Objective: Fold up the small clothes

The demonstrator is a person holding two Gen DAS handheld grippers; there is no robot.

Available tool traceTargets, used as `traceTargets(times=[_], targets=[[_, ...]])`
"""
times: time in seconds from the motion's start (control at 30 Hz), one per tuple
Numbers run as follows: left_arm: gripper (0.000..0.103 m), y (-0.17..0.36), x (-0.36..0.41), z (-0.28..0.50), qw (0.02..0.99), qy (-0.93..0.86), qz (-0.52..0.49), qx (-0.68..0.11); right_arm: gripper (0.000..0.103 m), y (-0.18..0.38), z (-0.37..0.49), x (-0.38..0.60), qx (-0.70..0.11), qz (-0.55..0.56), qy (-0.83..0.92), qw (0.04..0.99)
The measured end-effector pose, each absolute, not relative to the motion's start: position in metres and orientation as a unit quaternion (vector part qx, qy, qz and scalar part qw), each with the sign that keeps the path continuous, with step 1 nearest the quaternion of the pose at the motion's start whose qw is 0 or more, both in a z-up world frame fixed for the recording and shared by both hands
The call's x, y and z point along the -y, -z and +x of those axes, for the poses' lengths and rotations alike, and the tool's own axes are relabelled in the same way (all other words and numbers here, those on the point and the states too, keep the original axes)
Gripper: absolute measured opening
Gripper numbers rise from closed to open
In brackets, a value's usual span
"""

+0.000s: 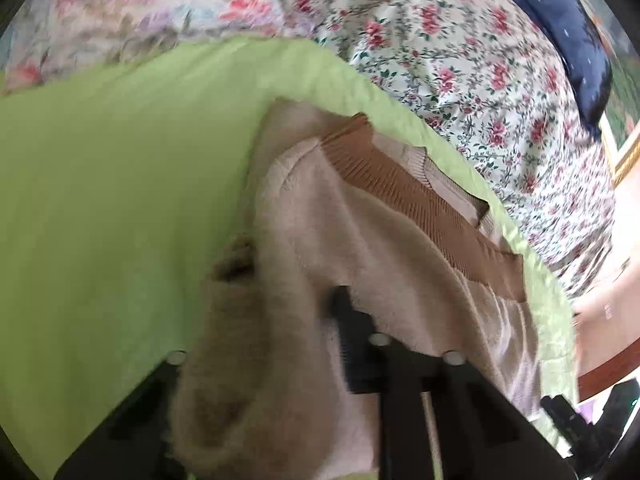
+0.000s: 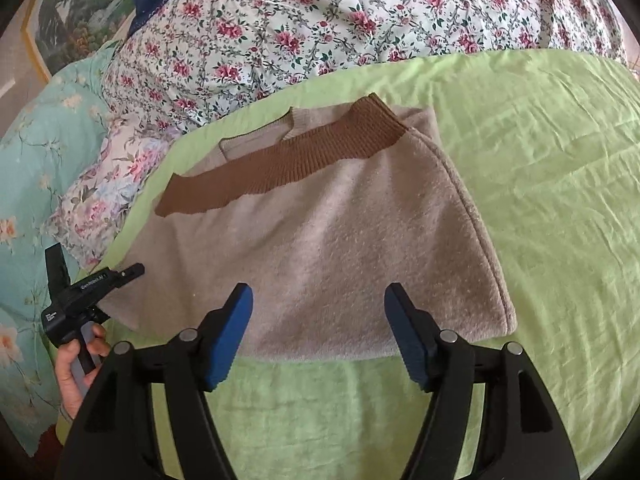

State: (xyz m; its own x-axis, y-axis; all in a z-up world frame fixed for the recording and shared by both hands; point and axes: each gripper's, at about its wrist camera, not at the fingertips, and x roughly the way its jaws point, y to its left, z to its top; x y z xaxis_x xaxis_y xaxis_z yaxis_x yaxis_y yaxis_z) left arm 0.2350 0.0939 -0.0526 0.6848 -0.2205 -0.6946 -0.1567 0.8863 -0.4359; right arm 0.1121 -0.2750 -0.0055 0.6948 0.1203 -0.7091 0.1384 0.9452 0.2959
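A small beige fleece garment with a brown ribbed band lies folded on a light green sheet. My right gripper is open, its blue pads just above the garment's near edge, holding nothing. My left gripper shows at the garment's left edge, held by a hand. In the left wrist view the fleece bunches over the left gripper, with cloth between the fingers. The brown band runs along the far side.
A floral quilt is heaped behind the green sheet. A teal floral pillow and a smaller floral cushion lie at the left. A dark blue cloth and a framed picture are at the back.
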Motion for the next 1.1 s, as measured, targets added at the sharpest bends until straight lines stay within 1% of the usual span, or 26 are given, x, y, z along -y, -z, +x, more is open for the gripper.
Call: traceTargets(times=[0.07,0.23,0.37,0.43,0.5,0.63,0.8,1.03,1.07,1.1], targets=[[0.008,0.043,-0.084,0.235,0.897,0.017,-0.212,-0.388,0.069,0.007,0.116,0.282,-0.392,0.178,-0.002,0.903],[0.007,0.0,-0.04,0.232,0.919,0.082,-0.163,-0.35,0.069,0.007,0.129,0.306,-0.389,0.21,-0.023,0.897],[0.007,-0.021,0.012,0.234,0.922,0.148,-0.124,-0.337,0.069,0.003,0.142,0.337,-0.371,0.289,-0.062,0.88],[0.007,-0.02,0.039,0.235,0.92,0.166,-0.099,-0.341,0.069,0.002,0.15,0.349,-0.366,0.32,-0.078,0.87],[0.007,-0.01,0.067,0.237,0.917,0.18,-0.066,-0.351,0.069,0.0,0.159,0.353,-0.369,0.323,-0.083,0.867],[0.007,0.025,0.108,0.24,0.9,0.204,-0.028,-0.384,0.069,0.0,0.185,0.351,-0.389,0.324,-0.103,0.856],[0.007,0.033,0.108,0.231,0.902,0.206,-0.027,-0.379,0.069,0.011,0.223,0.319,-0.424,0.307,-0.147,0.839],[0.007,0.025,0.106,0.228,0.903,0.214,-0.025,-0.372,0.068,0.046,0.302,0.271,-0.463,0.333,-0.21,0.794],[0.007,0.024,0.107,0.226,0.903,0.213,-0.021,-0.372,0.062,0.048,0.308,0.267,-0.467,0.332,-0.203,0.794],[0.007,0.021,0.11,0.225,0.905,0.211,-0.016,-0.37,0.029,0.047,0.312,0.265,-0.47,0.324,-0.204,0.795]])
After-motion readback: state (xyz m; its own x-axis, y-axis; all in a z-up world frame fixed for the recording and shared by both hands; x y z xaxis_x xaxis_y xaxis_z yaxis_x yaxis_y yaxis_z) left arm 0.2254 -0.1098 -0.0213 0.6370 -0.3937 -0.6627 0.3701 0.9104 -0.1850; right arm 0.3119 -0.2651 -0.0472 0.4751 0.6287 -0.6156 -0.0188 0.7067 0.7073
